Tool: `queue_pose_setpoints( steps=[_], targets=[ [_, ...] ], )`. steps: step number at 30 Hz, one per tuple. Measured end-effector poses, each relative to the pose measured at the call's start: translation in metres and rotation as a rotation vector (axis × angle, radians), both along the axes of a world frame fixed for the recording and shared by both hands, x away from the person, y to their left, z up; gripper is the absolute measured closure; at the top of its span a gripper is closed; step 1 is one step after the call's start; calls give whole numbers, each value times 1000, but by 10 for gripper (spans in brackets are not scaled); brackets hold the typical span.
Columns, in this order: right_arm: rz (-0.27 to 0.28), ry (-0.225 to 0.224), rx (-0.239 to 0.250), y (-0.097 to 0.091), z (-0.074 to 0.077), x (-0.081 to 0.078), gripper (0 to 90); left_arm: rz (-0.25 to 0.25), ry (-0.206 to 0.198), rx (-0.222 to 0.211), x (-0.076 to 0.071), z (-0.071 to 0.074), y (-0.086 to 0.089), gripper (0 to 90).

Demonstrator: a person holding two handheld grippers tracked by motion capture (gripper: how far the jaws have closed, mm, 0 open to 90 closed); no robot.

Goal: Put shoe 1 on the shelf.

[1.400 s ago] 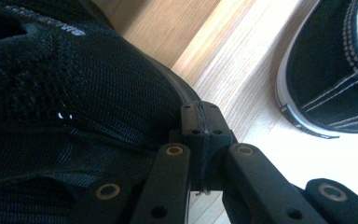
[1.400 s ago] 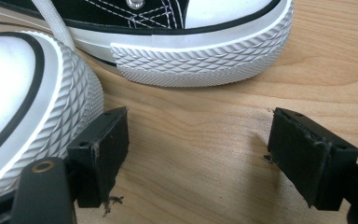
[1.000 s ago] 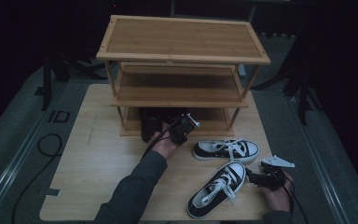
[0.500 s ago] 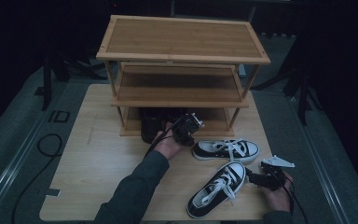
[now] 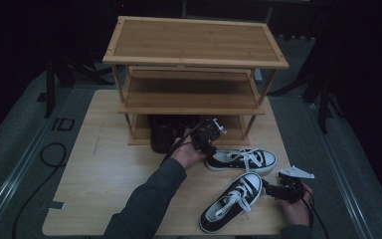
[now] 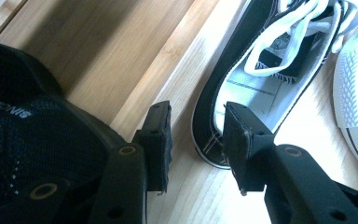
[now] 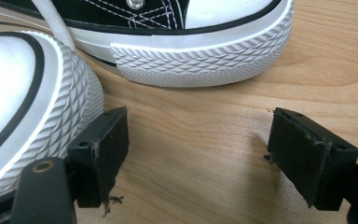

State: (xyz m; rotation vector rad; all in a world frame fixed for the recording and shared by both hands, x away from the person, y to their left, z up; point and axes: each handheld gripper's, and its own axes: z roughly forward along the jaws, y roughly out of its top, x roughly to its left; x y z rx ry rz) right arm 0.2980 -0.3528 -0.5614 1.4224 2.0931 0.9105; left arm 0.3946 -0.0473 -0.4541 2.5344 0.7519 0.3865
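The left gripper (image 5: 206, 140) hangs at the front of the rack's bottom shelf (image 5: 144, 133), its jaws half spread and pinching nothing; they have just been opening. A second ago they were pressed together at the black shoes (image 5: 163, 137) parked on that shelf, and the hand has since lifted a little toward the near edge. That reads as a release: the dark pair is stowed, and the gripper view now looks past a black mesh shoe (image 6: 32, 140) to the heel of the farther sneaker (image 6: 265, 79). The right gripper (image 5: 280, 189) rests low on the table (image 5: 94, 169) as it did a second ago, jaws spread wide around bare wood, its left pad just beside the toe of the nearer sneaker (image 7: 32, 121). The 2 black-and-white sneakers lie on the table in front of the rack (image 5: 194, 50), the farther (image 5: 241, 160) sideways, the nearer (image 5: 231, 201) angled. Judged from this, the sneakers are next for shelving, with 2 upper shelves bare.
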Motion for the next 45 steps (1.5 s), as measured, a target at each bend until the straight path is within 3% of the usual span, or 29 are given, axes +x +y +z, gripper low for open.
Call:
queue_pose_setpoints(
  steps=[7,23,29,37,45],
  targets=[
    [0,0,0,0,0,0,202,-16,1,13,1,0,-6,633],
    [0,0,0,0,0,0,202,-49,35,85,6,-16,-22,777],
    [0,0,0,0,0,0,202,-54,3,141,4,-20,-29,825],
    [0,0,0,0,0,0,202,-73,0,162,2,-19,-28,848],
    [1,0,-1,0,0,0,202,-90,13,152,-3,-17,-15,857]
  ],
)
